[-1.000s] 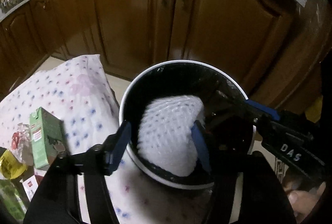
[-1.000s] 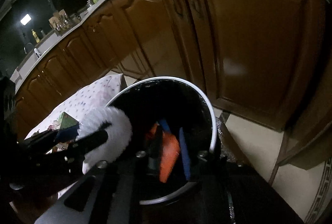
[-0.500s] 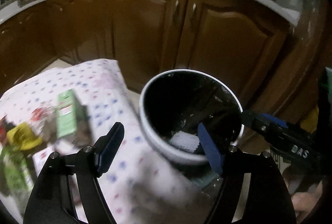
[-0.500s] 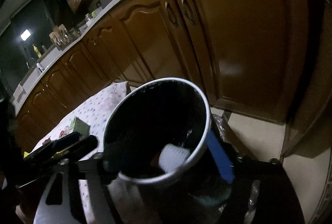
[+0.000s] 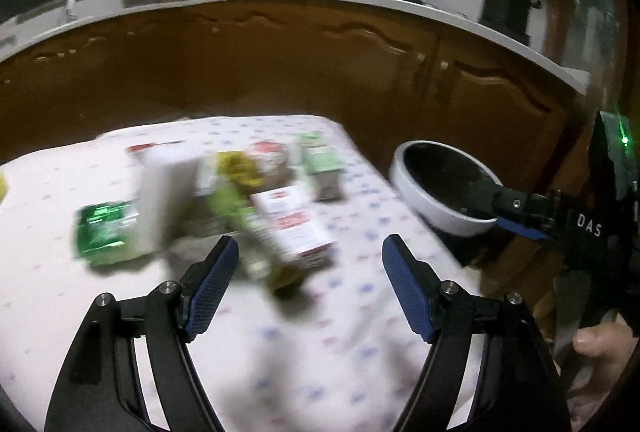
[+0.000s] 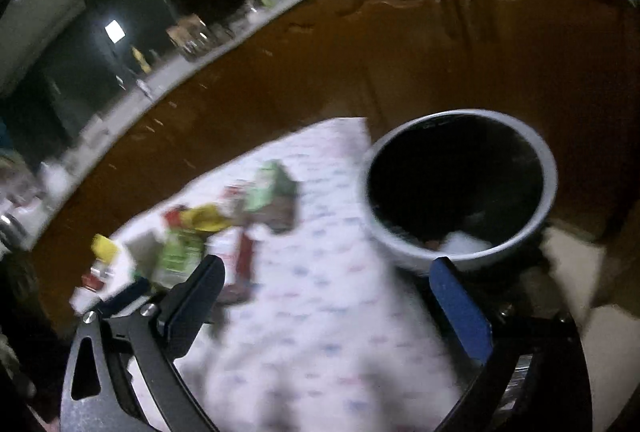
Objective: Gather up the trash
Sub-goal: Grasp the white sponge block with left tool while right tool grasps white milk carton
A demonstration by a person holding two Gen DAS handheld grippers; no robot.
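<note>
tablecloth (image 5: 280,352) | trash pile (image 5: 240,199) beyond left tongs (image 5: 310,288), gaping | right tongs (image 6: 328,304) just widened, empty

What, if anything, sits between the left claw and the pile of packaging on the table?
Nothing visible does. The left claw is open and empty, with only bare dotted tablecloth between it and the trash pile. The red-and-white box is the nearest piece. The view is motion-blurred, so small items could be missed.

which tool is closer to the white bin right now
Right. The right tool sits at the white bin, one finger just under its rim. The left tool is off over the littered tablecloth, the bin beside it.
</note>
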